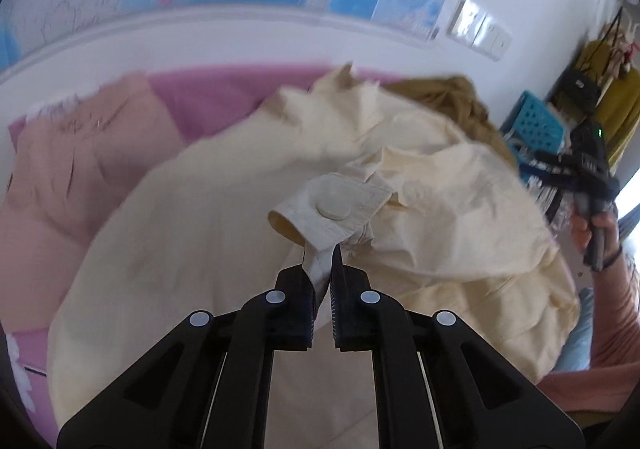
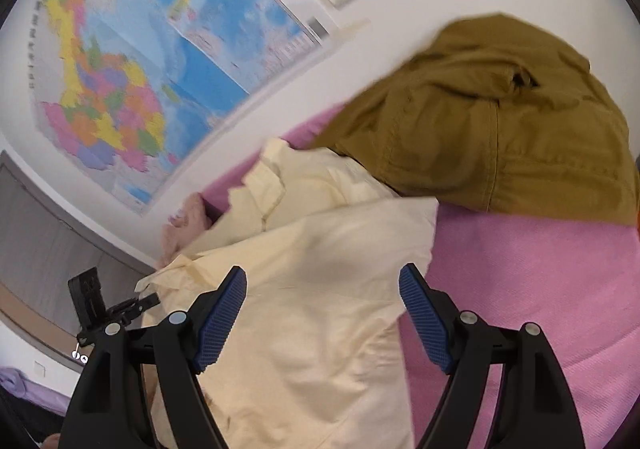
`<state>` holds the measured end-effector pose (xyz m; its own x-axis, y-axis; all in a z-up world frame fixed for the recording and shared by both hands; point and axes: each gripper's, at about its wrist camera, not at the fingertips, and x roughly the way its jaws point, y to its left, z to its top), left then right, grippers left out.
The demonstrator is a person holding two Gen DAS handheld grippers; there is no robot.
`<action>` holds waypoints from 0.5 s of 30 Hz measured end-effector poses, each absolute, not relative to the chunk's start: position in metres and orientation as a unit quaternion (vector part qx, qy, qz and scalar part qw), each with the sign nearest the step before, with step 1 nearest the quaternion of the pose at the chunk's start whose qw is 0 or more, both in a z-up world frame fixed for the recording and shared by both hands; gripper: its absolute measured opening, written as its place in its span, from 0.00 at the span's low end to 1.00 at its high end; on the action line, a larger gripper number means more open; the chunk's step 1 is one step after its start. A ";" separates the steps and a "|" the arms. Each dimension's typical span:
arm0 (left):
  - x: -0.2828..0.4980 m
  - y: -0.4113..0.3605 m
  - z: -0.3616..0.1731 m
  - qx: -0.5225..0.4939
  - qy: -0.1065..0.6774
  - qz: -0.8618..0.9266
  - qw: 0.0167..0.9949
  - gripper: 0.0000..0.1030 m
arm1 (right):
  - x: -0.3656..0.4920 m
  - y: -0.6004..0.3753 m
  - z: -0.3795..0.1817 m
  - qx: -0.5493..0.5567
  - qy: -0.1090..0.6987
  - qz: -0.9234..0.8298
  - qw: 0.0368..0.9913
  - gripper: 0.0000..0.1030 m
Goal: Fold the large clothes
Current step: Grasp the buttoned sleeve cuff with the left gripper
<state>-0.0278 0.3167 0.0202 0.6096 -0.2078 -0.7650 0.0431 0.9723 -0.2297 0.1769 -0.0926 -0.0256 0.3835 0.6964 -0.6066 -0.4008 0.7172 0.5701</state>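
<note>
A cream jacket (image 1: 248, 217) lies rumpled across a pink bedsheet (image 2: 520, 289), its long axis running from near left to the far right, collar (image 2: 264, 185) toward the wall map (image 2: 160, 69). The left gripper (image 1: 329, 269) pinches a buttoned cuff (image 1: 336, 209) — its fingers closed on the fabric. The right gripper (image 2: 322, 313) hovers above the jacket, fingers wide apart. An olive garment (image 2: 500, 117) lies bunched beyond — both views are motion-blurred.

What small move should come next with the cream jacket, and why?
Probably carry the buttoned cuff, pinched in the left hand-held gripper, across the cream cotton jacket to fold the sleeve in; the right hand-held gripper hangs open above it.
</note>
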 end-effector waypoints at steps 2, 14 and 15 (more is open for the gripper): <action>-0.025 0.309 0.006 -0.073 0.455 -0.053 0.886 0.08 | 0.185 -0.084 -0.037 0.158 0.456 0.328 0.812 0.76; -0.035 0.323 -0.012 -0.104 0.457 -0.045 0.882 0.08 | 0.213 -0.074 -0.087 0.208 0.516 0.326 0.765 0.91; -0.036 0.327 -0.013 -0.117 0.454 -0.045 0.882 0.08 | 0.211 -0.075 -0.084 0.209 0.509 0.329 0.767 0.91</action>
